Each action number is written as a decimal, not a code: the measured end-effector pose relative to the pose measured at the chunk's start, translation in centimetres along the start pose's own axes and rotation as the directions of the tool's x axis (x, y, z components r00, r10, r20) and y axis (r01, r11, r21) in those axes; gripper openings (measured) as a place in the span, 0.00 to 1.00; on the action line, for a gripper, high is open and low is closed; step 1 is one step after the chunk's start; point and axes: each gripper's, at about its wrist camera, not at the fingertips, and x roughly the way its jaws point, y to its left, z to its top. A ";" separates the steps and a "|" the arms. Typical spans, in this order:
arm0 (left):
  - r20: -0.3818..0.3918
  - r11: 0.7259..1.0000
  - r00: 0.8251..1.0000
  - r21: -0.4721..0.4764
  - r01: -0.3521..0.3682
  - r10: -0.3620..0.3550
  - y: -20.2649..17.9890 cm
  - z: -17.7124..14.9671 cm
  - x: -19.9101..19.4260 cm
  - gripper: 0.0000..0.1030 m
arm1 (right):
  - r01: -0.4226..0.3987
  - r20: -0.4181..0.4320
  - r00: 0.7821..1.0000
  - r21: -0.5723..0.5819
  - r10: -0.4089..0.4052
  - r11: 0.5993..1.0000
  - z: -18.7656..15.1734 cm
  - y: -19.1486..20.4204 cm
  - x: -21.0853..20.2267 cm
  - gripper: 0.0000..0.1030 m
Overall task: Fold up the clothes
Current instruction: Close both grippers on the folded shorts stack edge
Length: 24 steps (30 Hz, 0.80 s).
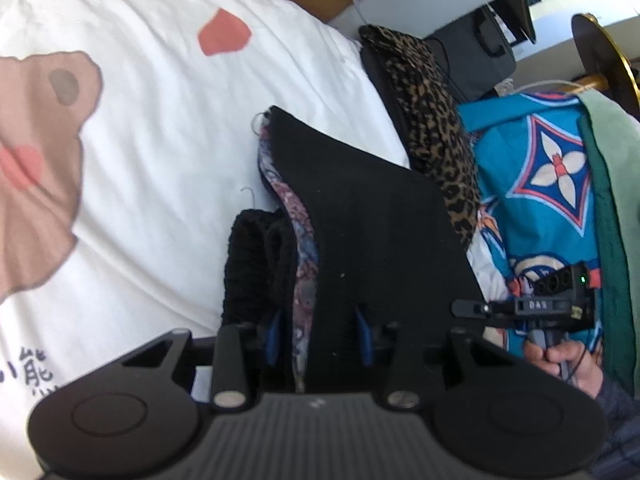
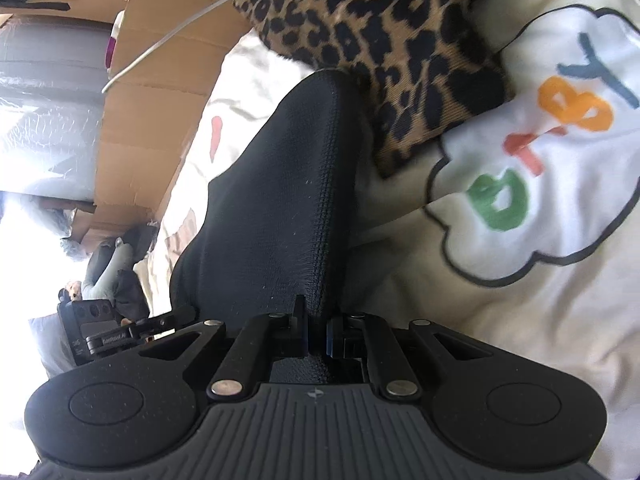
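Observation:
A black garment point(image 1: 372, 240) with a patterned lining point(image 1: 304, 280) rises off the white bear-print bed cover point(image 1: 168, 128). My left gripper point(image 1: 319, 336) is shut on its thick near edge, which fills the gap between the blue pads. In the right wrist view the same black garment point(image 2: 272, 184) stretches away from my right gripper point(image 2: 319, 334), whose fingers are pinched close together on a fold of it. The right gripper point(image 1: 552, 304), held by a hand point(image 1: 560, 360), shows at the far right of the left wrist view.
A leopard-print garment point(image 1: 432, 120) point(image 2: 360, 40) lies just beyond the black one. A blue patterned cloth point(image 1: 540, 168) and green fabric point(image 1: 612, 200) lie to the right, and a black knit item point(image 1: 256, 260) to the left. Cardboard point(image 2: 152, 80) stands past the bed edge.

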 end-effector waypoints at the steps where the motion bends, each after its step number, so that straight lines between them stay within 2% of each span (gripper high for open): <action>1: -0.002 1.000 1.000 0.003 -0.014 0.014 -0.1 0.1 0.1 0.38 | 0.002 0.002 1.000 0.000 -0.002 1.000 0.0 -0.3 0.1 0.07; 3: -0.006 0.999 0.999 0.010 -0.038 0.038 -0.3 0.3 0.3 0.38 | 0.021 0.011 1.000 0.005 -0.021 1.000 0.0 -0.9 0.4 0.12; 6: -0.019 0.996 0.997 0.057 -0.073 0.074 -1.2 0.8 0.3 0.45 | 0.014 0.017 1.000 0.037 -0.015 0.999 0.1 -1.7 0.6 0.15; 8: -0.023 0.992 0.996 0.093 -0.087 0.089 -1.7 1.3 0.2 0.54 | 0.014 0.018 1.000 0.033 -0.015 0.999 0.1 -1.8 0.6 0.27; 10: -0.033 0.993 0.997 0.100 -0.068 0.072 -1.2 2.0 0.3 0.61 | 0.017 0.012 1.000 0.017 -0.017 1.000 0.1 -1.6 0.7 0.30; 11: -0.035 0.994 0.998 0.092 -0.058 0.062 -0.8 2.3 0.5 0.62 | 0.022 0.009 1.000 0.009 -0.022 1.000 0.2 -1.4 0.8 0.33; 17: -0.016 0.999 1.000 0.049 -0.018 0.019 1.2 3.8 0.7 0.63 | 0.045 0.003 0.999 -0.024 -0.045 0.999 0.8 -0.7 1.1 0.33; 18: -0.017 0.998 1.000 0.049 -0.026 0.027 1.4 4.1 0.6 0.66 | 0.047 0.004 0.999 -0.025 -0.047 0.999 0.9 -0.7 1.1 0.33; 19: -0.015 0.998 0.999 0.047 -0.029 0.029 1.5 4.1 0.7 0.77 | 0.048 0.004 0.999 -0.025 -0.048 0.999 0.9 -0.6 1.2 0.33; 20: -0.013 0.999 1.000 0.042 -0.026 0.027 1.7 4.0 0.7 0.82 | 0.048 0.005 0.999 -0.025 -0.048 0.999 0.9 -0.6 1.3 0.33; 24: -0.003 1.000 1.000 0.024 -0.017 0.017 2.3 3.7 1.0 0.82 | 0.050 0.003 0.999 -0.027 -0.050 0.998 1.0 -0.5 1.7 0.33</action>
